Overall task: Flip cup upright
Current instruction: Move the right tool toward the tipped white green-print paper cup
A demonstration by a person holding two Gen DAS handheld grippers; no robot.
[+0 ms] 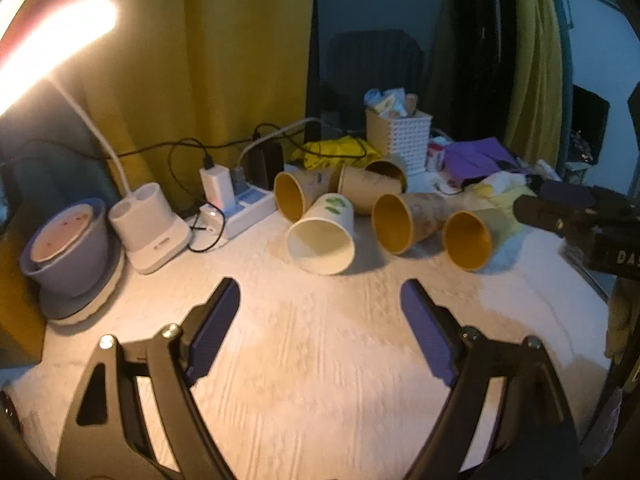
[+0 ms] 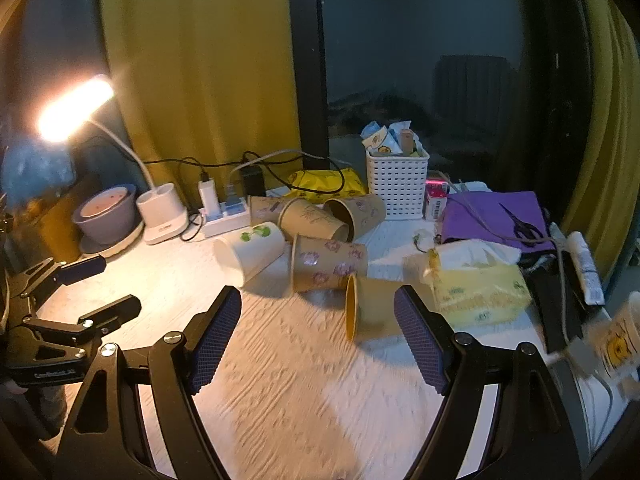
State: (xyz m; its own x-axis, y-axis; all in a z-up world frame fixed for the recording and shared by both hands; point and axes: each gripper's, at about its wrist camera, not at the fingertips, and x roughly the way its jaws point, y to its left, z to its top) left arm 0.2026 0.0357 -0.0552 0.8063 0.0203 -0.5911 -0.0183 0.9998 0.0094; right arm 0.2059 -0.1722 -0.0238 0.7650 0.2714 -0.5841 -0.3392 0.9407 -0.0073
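Note:
Several paper cups lie on their sides on the white table. A white cup with green leaves (image 1: pixel 322 240) lies mouth toward me, also in the right wrist view (image 2: pixel 250 251). Brown cups (image 1: pixel 404 220) lie around it. The nearest brown cup (image 2: pixel 370 311) lies just ahead of my right gripper (image 2: pixel 318 302), which is open and empty. My left gripper (image 1: pixel 320 294) is open and empty, short of the white cup. The left gripper also shows at the left edge of the right wrist view (image 2: pixel 100 286). The right gripper's body shows at the right of the left wrist view (image 1: pixel 576 216).
A lit desk lamp (image 1: pixel 152 236) and a purple bowl (image 1: pixel 68 248) stand at the left. A power strip with chargers (image 1: pixel 240 208) lies behind. A white basket (image 2: pixel 397 182), purple cloth (image 2: pixel 496 216), scissors (image 2: pixel 524 226) and a tissue pack (image 2: pixel 476 292) crowd the right.

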